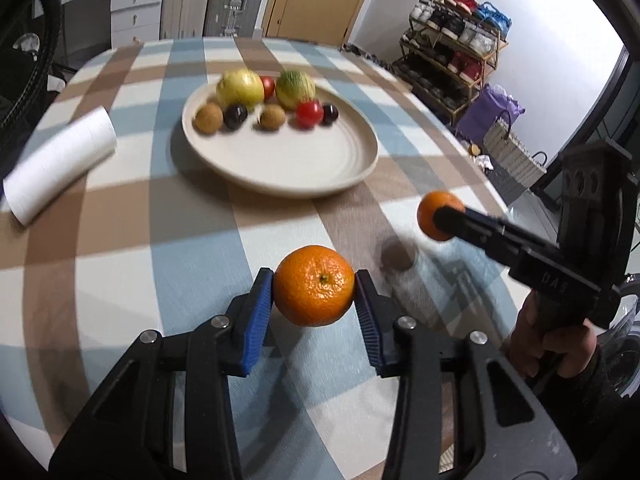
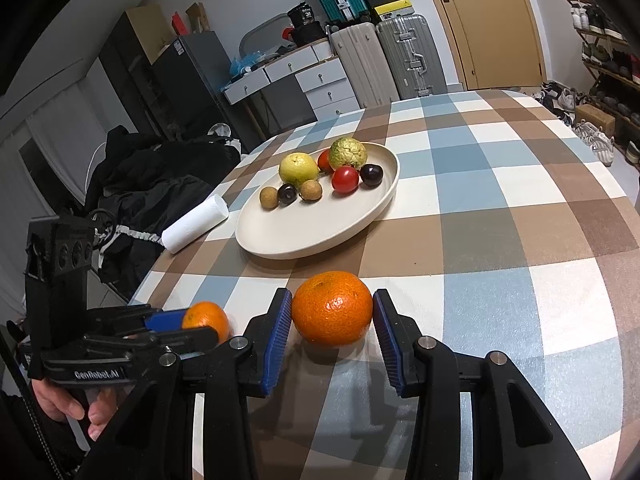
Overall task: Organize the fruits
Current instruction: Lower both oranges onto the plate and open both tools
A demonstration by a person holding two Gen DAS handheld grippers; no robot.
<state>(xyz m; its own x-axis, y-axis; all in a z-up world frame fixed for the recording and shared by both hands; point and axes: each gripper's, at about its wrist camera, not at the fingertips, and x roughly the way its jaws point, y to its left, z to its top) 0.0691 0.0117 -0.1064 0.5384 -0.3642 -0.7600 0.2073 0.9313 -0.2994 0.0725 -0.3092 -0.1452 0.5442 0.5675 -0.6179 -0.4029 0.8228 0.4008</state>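
left gripper point(image 1: 314, 286) clamps a mandarin point(image 1: 314, 285) above the checked tablecloth point(image 1: 120, 220) | right gripper point(image 2: 333, 322) grips another mandarin point(image 2: 332, 308) | plate point(image 1: 320, 178) beyond | likely light, soft-skinned: grip across the widest part, gently

Fruits point(image 2: 316, 178) on plate point(image 2: 360, 220) – paper roll point(image 2: 196, 222) left, two oranges point(image 2: 332, 308) nearer.

Tablecloth point(image 2: 500, 184) checked in blue, brown, grey and white; plate point(image 2: 360, 216) plain cream, paper roll point(image 2: 196, 222) white. Two oranges point(image 1: 314, 291) point(image 2: 332, 308) bright orange, clamped between ribbed blue pads point(image 2: 277, 340) on black grippers. On plate: yellow-green fruits point(image 2: 298, 168), red tomato point(image 2: 345, 179), tan-brown balls point(image 2: 269, 197), near-black cherries point(image 2: 371, 174).
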